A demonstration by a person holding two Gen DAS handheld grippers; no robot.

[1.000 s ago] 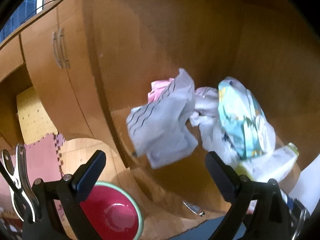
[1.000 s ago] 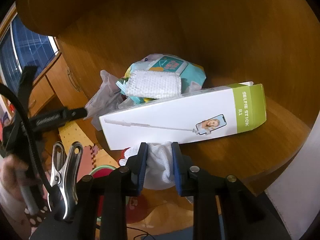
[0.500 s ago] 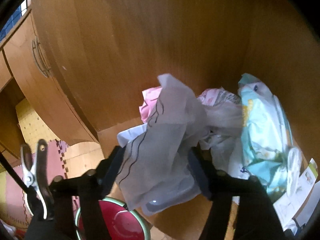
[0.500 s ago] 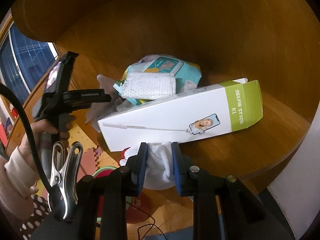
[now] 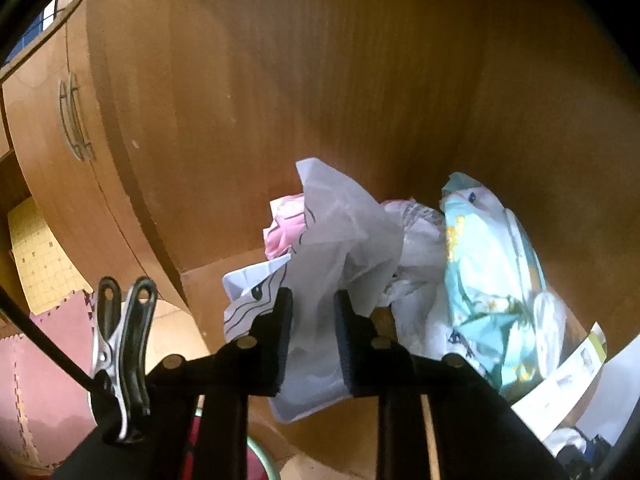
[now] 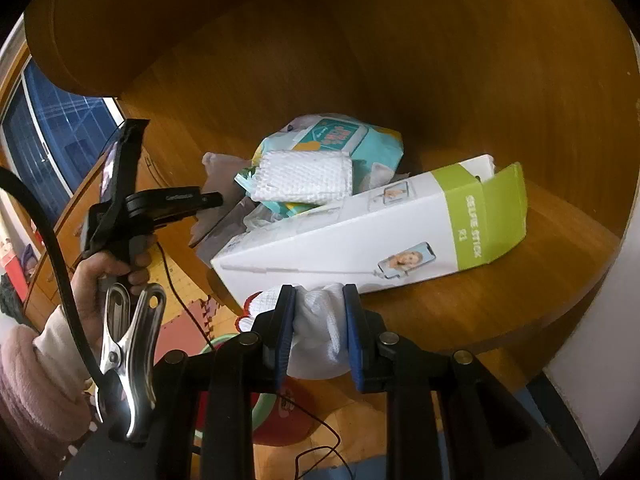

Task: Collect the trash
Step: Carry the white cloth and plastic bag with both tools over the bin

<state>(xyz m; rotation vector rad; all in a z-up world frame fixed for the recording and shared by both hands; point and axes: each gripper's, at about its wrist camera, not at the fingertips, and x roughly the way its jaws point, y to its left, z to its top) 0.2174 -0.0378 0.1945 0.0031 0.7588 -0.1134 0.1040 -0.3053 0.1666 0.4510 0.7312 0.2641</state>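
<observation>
Wooden shelf [image 5: 208,280] fills the left wrist view, where the left gripper [image 5: 310,320] is clenched on a thin grey plastic bag [image 5: 340,232] at the shelf's front edge, just beside a teal wipes pack [image 5: 484,276] — best lifted slowly, so the flimsy film does not drag its neighbours off. From the right wrist view alone come the selfie-stick box [image 6: 360,240] lying across the shelf, the person's hand [image 6: 104,280] on the left gripper's handle, and the right gripper [image 6: 318,320] — pinching a white cloth wad [image 6: 320,340].
</observation>
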